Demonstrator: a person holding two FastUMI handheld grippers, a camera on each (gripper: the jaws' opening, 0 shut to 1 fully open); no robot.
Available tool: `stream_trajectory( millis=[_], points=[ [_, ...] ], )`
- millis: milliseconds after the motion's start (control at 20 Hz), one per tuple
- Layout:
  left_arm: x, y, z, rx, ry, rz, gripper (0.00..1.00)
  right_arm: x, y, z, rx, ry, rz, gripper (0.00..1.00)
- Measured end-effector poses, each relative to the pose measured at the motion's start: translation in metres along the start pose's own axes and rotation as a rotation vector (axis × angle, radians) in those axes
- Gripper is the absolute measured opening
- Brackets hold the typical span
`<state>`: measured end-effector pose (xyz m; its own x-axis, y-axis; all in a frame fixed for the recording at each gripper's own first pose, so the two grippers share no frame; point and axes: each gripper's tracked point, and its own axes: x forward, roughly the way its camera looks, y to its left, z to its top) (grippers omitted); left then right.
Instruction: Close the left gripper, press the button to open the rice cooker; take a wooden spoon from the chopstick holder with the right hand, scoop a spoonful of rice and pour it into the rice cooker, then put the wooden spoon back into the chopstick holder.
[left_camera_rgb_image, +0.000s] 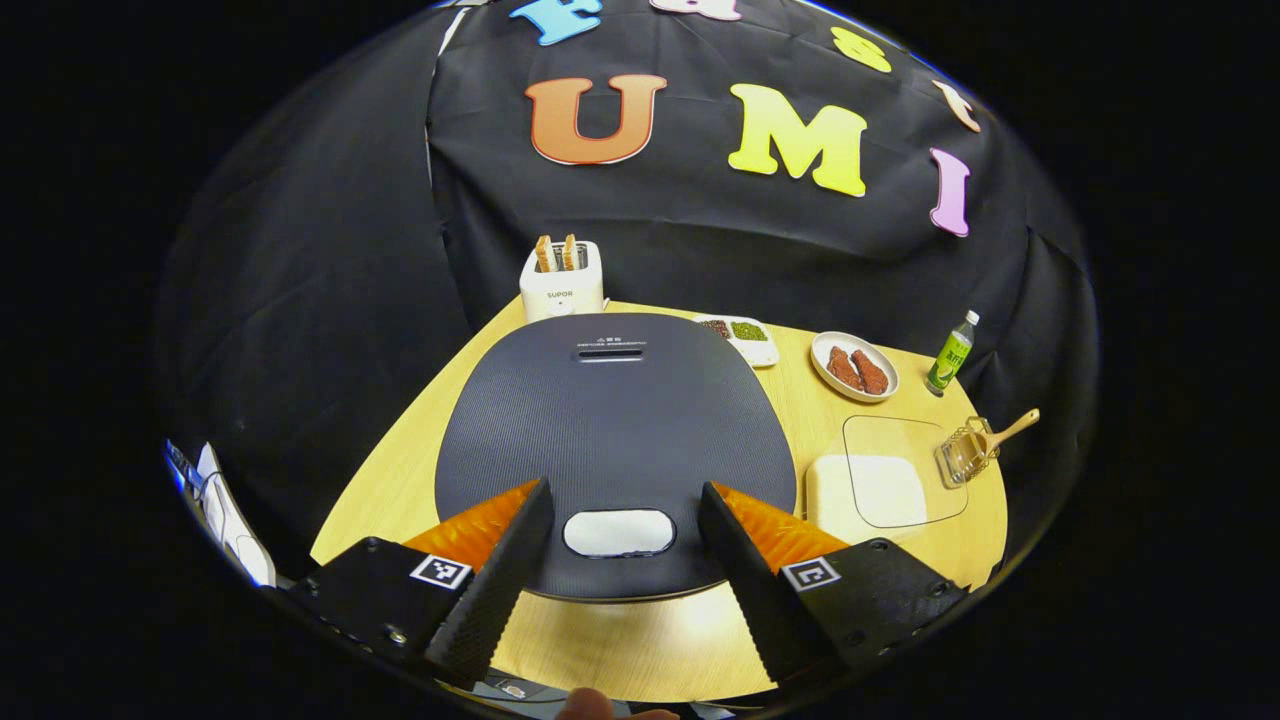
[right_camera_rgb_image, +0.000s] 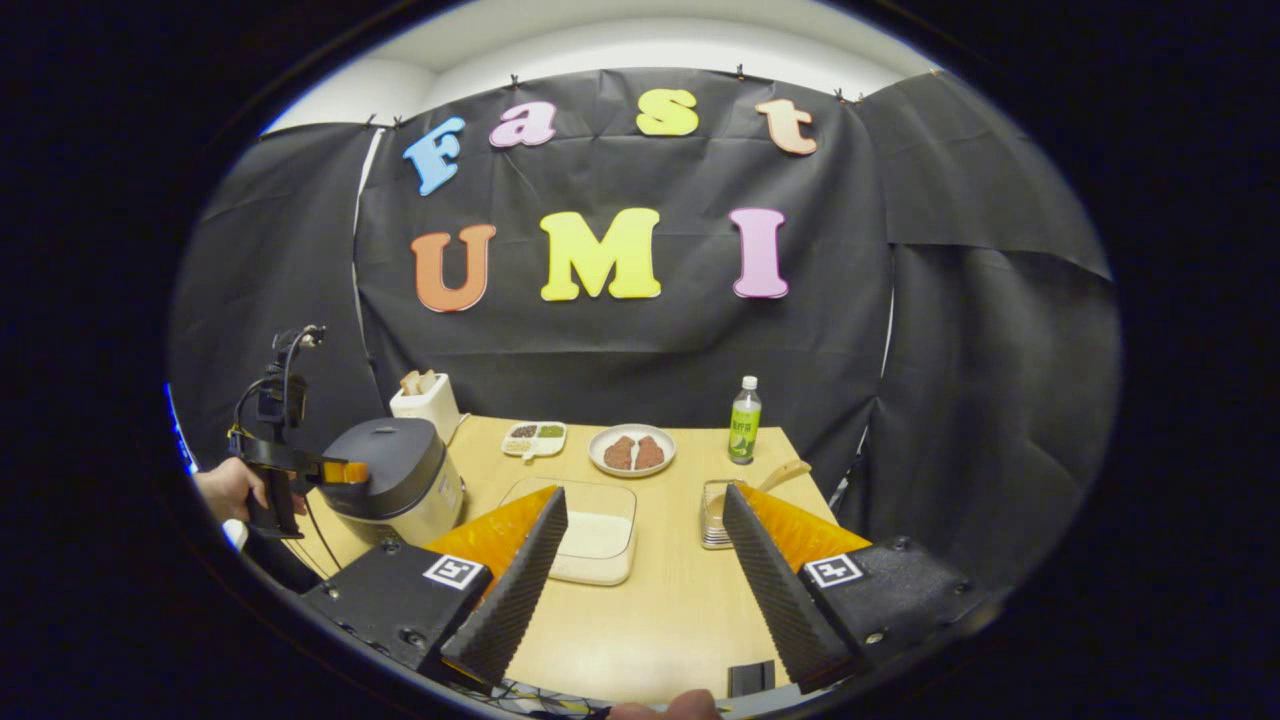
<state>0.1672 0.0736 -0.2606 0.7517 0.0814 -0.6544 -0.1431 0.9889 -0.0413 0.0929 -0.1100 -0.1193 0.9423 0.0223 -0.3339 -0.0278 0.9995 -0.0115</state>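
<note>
The cooker (left_camera_rgb_image: 615, 440) has a dark, finely ribbed, rounded-square lid with a pale oval button (left_camera_rgb_image: 618, 532) at its near edge, and it stands on a light wood tabletop (left_camera_rgb_image: 640, 640). The left tool (left_camera_rgb_image: 620, 580) hangs over that near edge with its ridged fingers apart, the button between them. Behind stands a white toaster (left_camera_rgb_image: 561, 280) marked SUPOR, holding two slices. To the right a square clear box of rice (left_camera_rgb_image: 880, 485) sits just beside a wire holder (left_camera_rgb_image: 962, 455) with the wooden spoon (left_camera_rgb_image: 1005, 432) leaning out. The right tool (right_camera_rgb_image: 640, 590) hovers spread over the tabletop's near part, the rice box and holder beyond it.
</note>
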Motion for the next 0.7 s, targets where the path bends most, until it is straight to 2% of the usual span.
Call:
stream_trajectory(
  millis=[50, 100, 150, 250, 700],
  points=[
    [0.0, 0.0, 0.002, 0.002, -0.012, 0.003, 1.0, 0.0, 0.0, 0.0, 0.003, 0.001, -0.002, 0.99],
    [0.001, 0.0, 0.003, 0.01, -0.025, 0.006, 0.97, 0.001, 0.0, -0.001, 0.007, 0.004, -0.003, 0.99],
    [0.001, 0.001, 0.004, 0.021, -0.033, 0.01, 1.0, 0.001, 0.0, 0.0, 0.01, 0.004, 0.0, 0.99],
    [-0.006, 0.001, 0.011, 0.029, -0.056, 0.024, 0.95, 0.003, 0.0, 0.005, 0.005, -0.006, 0.001, 1.0],
    [-0.106, -0.028, 0.113, 0.068, -0.393, -0.03, 0.95, 0.009, 0.009, 0.044, 0.041, -0.086, 0.01, 1.0]
  ],
)
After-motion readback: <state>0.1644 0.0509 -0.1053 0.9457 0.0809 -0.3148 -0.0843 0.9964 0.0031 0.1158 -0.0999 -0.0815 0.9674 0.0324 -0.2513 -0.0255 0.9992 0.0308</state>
